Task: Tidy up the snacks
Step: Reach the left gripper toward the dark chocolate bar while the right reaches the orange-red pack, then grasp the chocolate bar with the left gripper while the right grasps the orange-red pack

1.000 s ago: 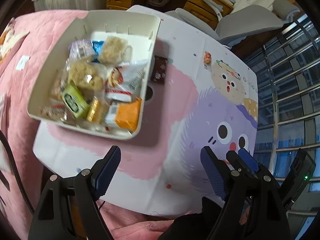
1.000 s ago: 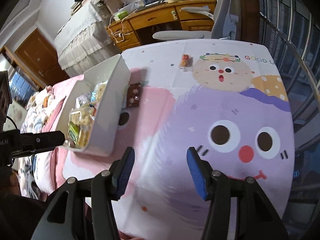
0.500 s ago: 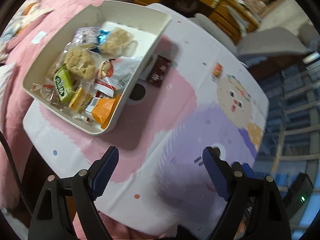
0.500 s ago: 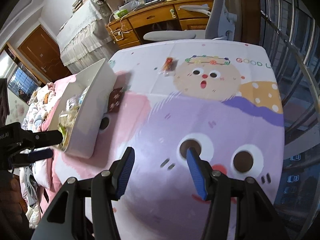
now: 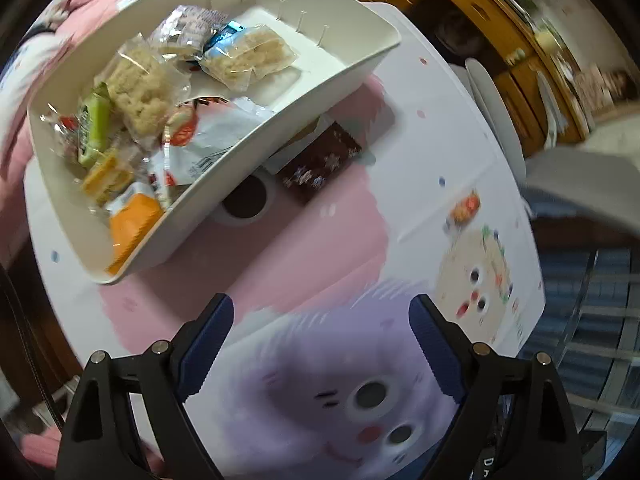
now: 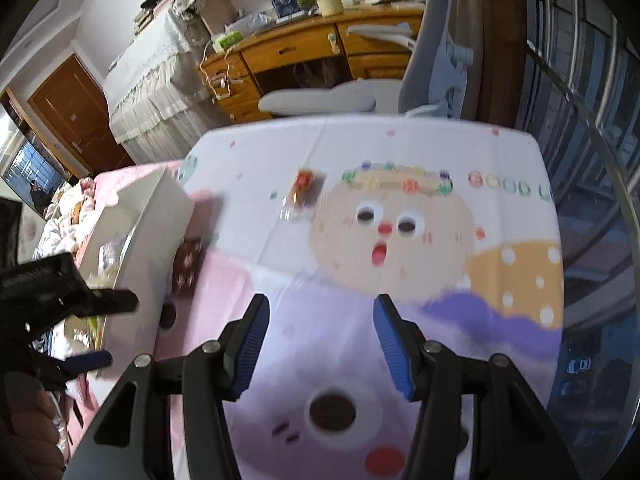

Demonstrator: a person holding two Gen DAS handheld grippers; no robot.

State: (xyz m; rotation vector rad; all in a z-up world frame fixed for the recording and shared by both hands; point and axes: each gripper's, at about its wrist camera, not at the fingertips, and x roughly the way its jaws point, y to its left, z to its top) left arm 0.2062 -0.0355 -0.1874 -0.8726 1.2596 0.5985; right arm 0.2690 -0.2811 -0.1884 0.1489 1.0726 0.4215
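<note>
Left wrist view: the left gripper (image 5: 320, 320) hangs spread and empty at lower centre, above the cartoon tablecloth (image 5: 432, 128). The white bin (image 5: 352, 68) fills the upper left and gathers roughly ten wrapped snacks, too jumbled to count exactly. Two remain loose: a dark brown packet (image 5: 320, 164) touching the bin's wall at centre, and a small orange-red candy (image 5: 464, 208) at right, well apart.

Right wrist view: the right gripper (image 6: 318, 310), also spread and empty, points toward the candy (image 6: 304, 188) at upper centre, probably its pick. The packet (image 6: 187, 266) lies at left beside the bin (image 6: 160, 216).
</note>
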